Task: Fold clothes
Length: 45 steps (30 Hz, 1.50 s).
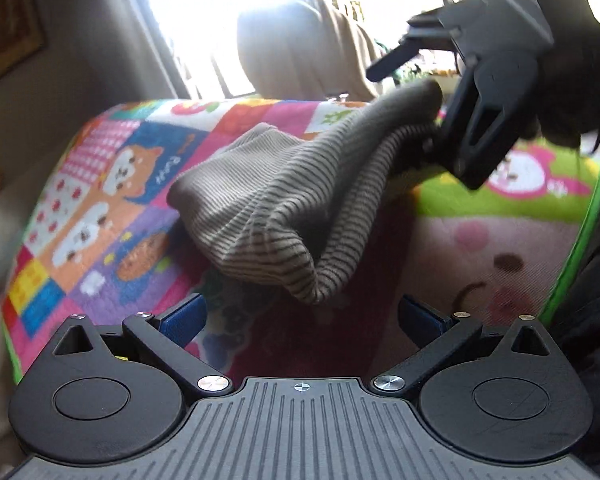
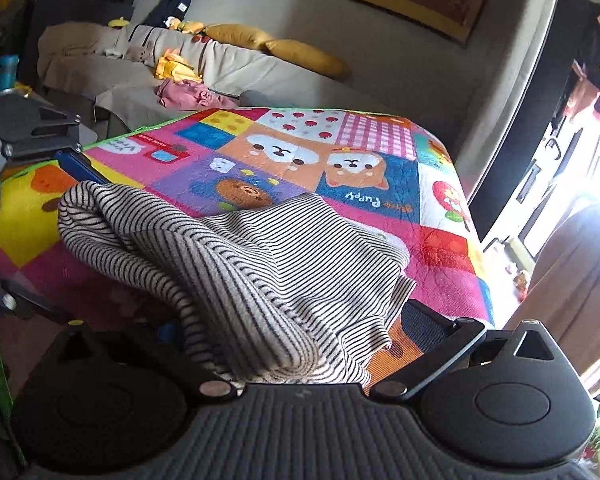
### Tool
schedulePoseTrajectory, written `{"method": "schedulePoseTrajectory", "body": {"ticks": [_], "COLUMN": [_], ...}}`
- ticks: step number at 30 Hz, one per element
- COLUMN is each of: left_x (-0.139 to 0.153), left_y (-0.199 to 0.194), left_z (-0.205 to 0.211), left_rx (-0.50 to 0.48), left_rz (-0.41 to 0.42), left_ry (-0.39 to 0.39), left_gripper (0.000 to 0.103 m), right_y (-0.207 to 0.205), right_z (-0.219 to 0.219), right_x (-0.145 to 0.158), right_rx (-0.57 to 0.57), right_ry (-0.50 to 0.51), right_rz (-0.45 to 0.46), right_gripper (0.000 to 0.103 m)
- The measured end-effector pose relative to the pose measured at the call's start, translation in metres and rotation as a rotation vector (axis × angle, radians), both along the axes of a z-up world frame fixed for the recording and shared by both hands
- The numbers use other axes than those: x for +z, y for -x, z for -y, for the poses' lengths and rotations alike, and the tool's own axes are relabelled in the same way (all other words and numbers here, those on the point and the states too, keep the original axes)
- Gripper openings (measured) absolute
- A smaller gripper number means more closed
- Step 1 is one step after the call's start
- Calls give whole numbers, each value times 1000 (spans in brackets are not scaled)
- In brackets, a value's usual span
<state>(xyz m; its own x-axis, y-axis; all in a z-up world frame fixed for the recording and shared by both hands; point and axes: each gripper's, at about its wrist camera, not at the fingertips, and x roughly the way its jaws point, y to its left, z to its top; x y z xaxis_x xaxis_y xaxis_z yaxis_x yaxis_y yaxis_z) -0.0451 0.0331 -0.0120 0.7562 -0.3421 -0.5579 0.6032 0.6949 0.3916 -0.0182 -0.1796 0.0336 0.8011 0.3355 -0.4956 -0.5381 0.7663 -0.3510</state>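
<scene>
The near end of the striped garment (image 2: pixel 260 280) is bunched over the right gripper (image 2: pixel 300 344), hiding its left finger almost wholly; only the right finger (image 2: pixel 424 328) shows, so from the right wrist view how far the jaws stand apart is hard to read. In the left wrist view the right gripper (image 1: pixel 440 148) has the cloth gathered into it, jaws closed on a pinched end of the striped garment (image 1: pixel 284 200). That view is backlit by a bright window (image 1: pixel 204 20), so the cloth reads dull brown there and its far side is in shadow.

The left gripper (image 1: pixel 300 320) hangs with jaws wide, blue-padded fingers (image 1: pixel 184 318) apart and touching nothing, the cloth's lowest fold just above and between them. In the right wrist view it is cut off by the left frame edge.

The garment lies over the near middle of a patchwork play mat (image 2: pixel 284 148) covering a raised surface. The mat's far edge and right corner are bare, as is the strip along its left edge. The garment's long axis runs from the held end down toward the mat's far side, sagging in a draped fold. Beyond the mat stands a sofa (image 2: pixel 228 68) with yellow cushions.
</scene>
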Motion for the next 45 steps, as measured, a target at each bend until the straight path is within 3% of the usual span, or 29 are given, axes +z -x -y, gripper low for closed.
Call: {"method": "schedulePoseTrajectory", "body": {"ticks": [4,7,11,15,20,25,29,31,35,36,40,45], "left_x": [-4,4,10,14,19,29,31,30,30,30,28,22], "left_y": [-13,-24,-32,-46,-54,-61,-67,-66,-66,-66,-61,-43], "left_z": [11,12,17,14,12,10,5,4,2,1,-4,-16], "left_rx": [-25,-65,-115,-111,-90,-62,-32,-27,-26,-25,-36,-51], "left_rz": [117,129,167,81,63,43,-4,-14,-31,-36,-31,-16], "left_ry": [-22,38,51,103,181,237,296,306,306,307,280,240], "left_gripper": [103,103,102,100,100,100,100,100,100,100,100,100], "right_y": [-9,-12,-11,-1,5,0,3,12,36,34,2,-21], "right_z": [7,11,15,30,57,77,75,68,34,27,23,34], "right_x": [3,5,4,-2,-27,-44,-44,-44,-45,-46,-37,-5], "right_rx": [0,10,35,34,-55,-163,-163,-158,-42,-24,18,41], "right_ry": [-38,-48,-25,1,-47,-207,-188,-172,-55,-29,-42,-140], "right_rz": [-38,-47,-57,-108,-276,-404,-381,-292,-5,22,3,12], "right_gripper": [103,103,103,103,103,103,103,103,103,101,64,64]}}
